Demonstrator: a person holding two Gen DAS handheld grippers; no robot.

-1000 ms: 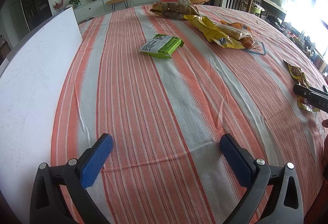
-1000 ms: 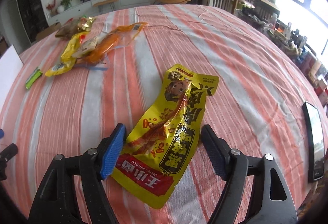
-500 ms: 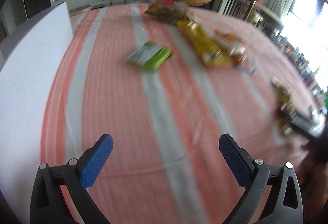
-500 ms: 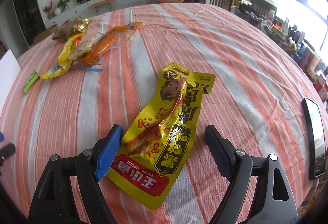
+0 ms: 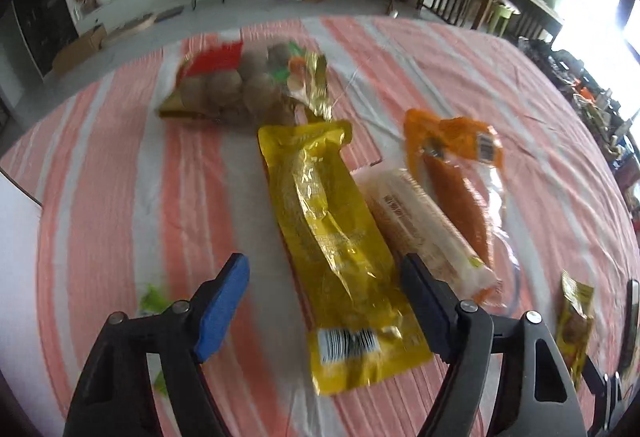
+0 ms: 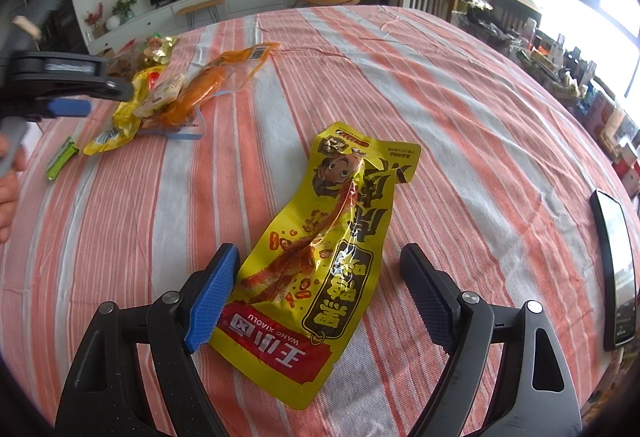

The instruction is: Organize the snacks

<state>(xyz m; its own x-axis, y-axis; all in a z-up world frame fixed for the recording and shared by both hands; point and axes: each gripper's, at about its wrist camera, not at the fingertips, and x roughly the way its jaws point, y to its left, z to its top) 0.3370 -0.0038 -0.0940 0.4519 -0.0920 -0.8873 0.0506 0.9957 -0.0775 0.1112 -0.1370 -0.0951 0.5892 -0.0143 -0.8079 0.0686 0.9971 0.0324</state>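
Left gripper [image 5: 324,313] fingers narrowing, empty, yellow pouch [image 5: 336,249] between them. Right gripper [image 6: 316,297] wide, untouched over chicken-foot pack [image 6: 320,265]. We'd lower squarely, pinch the pouches' edges, avoid cloth.

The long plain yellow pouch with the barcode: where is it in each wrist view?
Left wrist view: long yellow pouch fills the centre, running down between the left claw's blue pads.
Right wrist view: same pouch far left, in the snack pile.
Shared landmark: orange packet beside it.
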